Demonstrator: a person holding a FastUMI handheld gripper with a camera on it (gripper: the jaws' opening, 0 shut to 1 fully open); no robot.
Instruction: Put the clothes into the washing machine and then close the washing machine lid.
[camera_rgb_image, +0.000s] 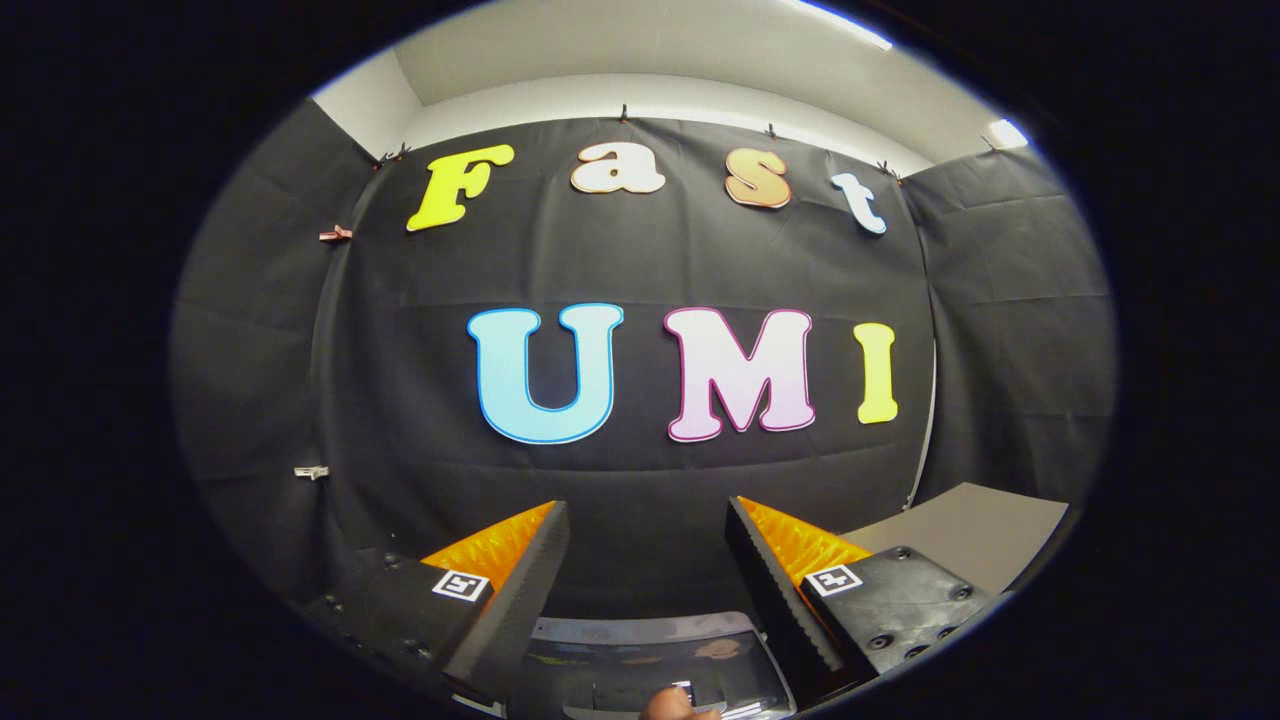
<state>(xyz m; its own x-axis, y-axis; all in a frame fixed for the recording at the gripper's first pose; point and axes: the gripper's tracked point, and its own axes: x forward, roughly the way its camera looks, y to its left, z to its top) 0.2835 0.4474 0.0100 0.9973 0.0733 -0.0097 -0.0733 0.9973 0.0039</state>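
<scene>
My gripper (648, 505) is open, its two fingers spread wide with nothing between them, and it points level at the booth's black cloth wall. Low down between the fingers lies a glossy dark panel with a pale rim, apparently the washing machine lid (650, 665). It reflects the room lights. I cannot tell whether the lid is up or down. A person's fingertip (672, 706) shows at the near edge of that panel.
A flat grey surface (975, 535) juts in beyond the right finger, against the cloth wall. The black cloth wall (640, 260) stands a short way ahead and wraps round both sides.
</scene>
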